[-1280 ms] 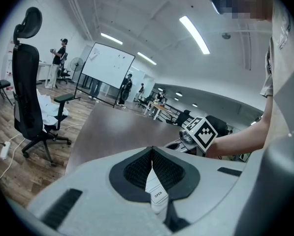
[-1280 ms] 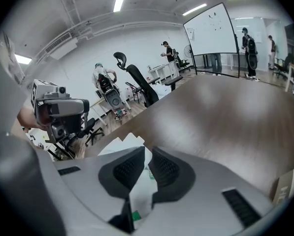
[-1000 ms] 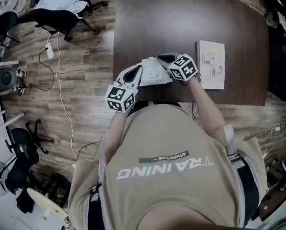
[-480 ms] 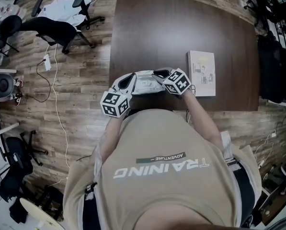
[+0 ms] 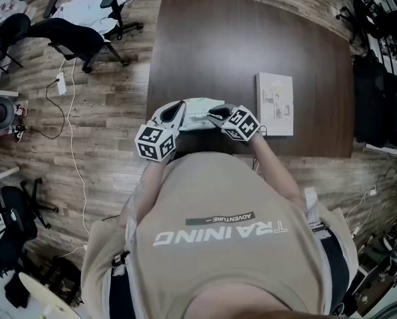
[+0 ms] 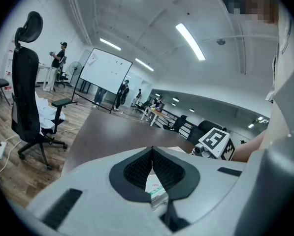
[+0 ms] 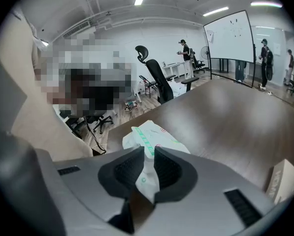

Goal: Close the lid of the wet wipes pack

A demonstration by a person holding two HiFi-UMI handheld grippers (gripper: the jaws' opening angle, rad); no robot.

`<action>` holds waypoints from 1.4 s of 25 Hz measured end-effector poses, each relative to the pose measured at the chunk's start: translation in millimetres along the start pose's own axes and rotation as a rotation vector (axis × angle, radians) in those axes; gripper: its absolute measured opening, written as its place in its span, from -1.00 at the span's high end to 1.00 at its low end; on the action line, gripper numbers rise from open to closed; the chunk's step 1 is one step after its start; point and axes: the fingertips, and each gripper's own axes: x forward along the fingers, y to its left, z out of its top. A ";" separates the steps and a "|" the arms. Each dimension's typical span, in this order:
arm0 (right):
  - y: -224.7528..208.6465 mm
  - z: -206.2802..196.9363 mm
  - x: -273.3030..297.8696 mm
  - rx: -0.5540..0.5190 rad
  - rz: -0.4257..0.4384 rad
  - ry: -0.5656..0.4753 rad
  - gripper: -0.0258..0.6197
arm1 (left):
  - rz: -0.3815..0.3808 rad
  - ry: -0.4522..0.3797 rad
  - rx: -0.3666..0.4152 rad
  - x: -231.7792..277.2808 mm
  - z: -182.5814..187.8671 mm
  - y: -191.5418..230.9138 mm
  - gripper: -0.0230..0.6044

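White plastic wet wipes pack (image 5: 199,113) at the dark brown surface's (image 5: 251,38) near edge, left gripper (image 6: 152,154) and right gripper (image 7: 147,154) each clamped on one end; a pale flat box (image 5: 275,104) lies nearby, right.

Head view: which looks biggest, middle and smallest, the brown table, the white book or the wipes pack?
1. table: biggest by far.
2. white book.
3. wipes pack: smallest, but the left gripper and right gripper cover its ends, so book versus pack is less sure.
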 end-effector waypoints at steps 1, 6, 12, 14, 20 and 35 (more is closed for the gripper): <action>1.6 -3.8 0.6 0.005 0.001 0.007 0.78 | 0.002 0.002 -0.001 -1.3 -1.4 -0.9 0.89; 3.9 -20.2 7.3 0.037 -0.003 0.040 0.78 | 0.008 0.013 -0.006 -6.7 -4.5 -1.1 0.89; 2.2 -30.3 14.6 0.058 -0.012 0.064 0.79 | 0.014 0.024 -0.013 -9.0 -7.9 2.6 0.89; 2.0 -33.1 16.8 0.058 -0.025 0.076 0.79 | 0.011 0.027 -0.016 -10.7 -10.7 2.7 0.89; -2.3 -34.1 25.1 0.053 -0.063 0.130 0.79 | -0.006 0.037 -0.018 -8.9 -13.1 6.1 0.89; 3.4 -0.3 1.0 0.001 -0.108 0.131 0.83 | -0.054 0.012 0.040 -10.6 13.1 3.9 0.89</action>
